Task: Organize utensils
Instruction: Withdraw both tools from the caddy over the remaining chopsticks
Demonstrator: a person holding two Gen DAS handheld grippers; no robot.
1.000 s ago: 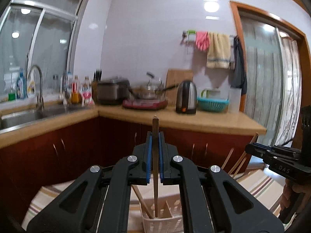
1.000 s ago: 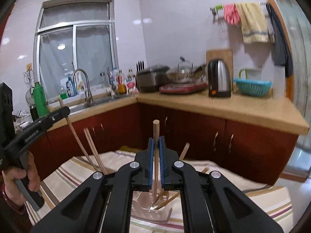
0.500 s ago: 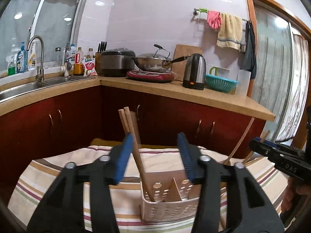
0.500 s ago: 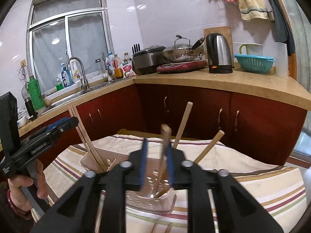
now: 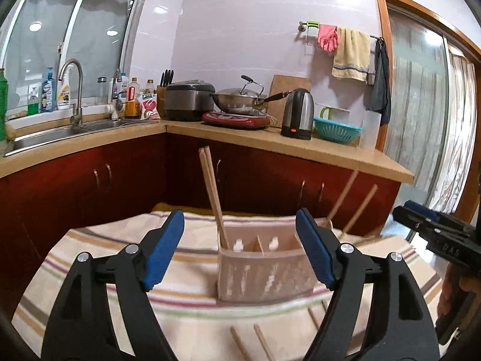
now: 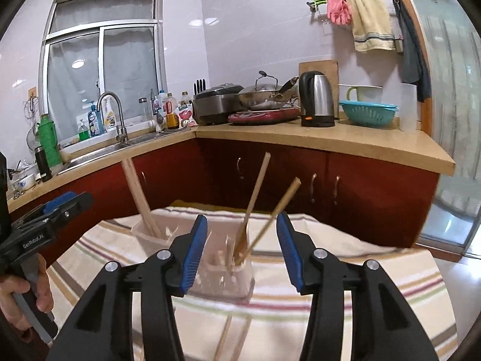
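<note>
A pale perforated utensil holder (image 5: 264, 273) stands on a striped cloth (image 5: 120, 270). Two wooden chopsticks (image 5: 212, 195) lean in its left compartment, two more (image 5: 357, 207) lean at its right end. My left gripper (image 5: 240, 252) is open and empty, just in front of the holder. In the right wrist view the holder (image 6: 222, 273) holds the left pair (image 6: 139, 201) and the right pair (image 6: 261, 207). My right gripper (image 6: 242, 251) is open and empty, just in front of the holder. Loose chopsticks (image 5: 261, 343) lie on the cloth in front.
The cloth-covered table ends at red cabinets (image 5: 270, 180) under a wooden counter (image 5: 300, 147) with kettle (image 5: 297, 117), wok, rice cooker and sink (image 5: 60, 129). The right gripper shows at the left wrist view's right edge (image 5: 436, 231), the left gripper at the right wrist view's left (image 6: 45, 222).
Both grippers were shut on one chopstick each over the holder. Both have opened, let the chopsticks drop into the holder, and pulled back.
</note>
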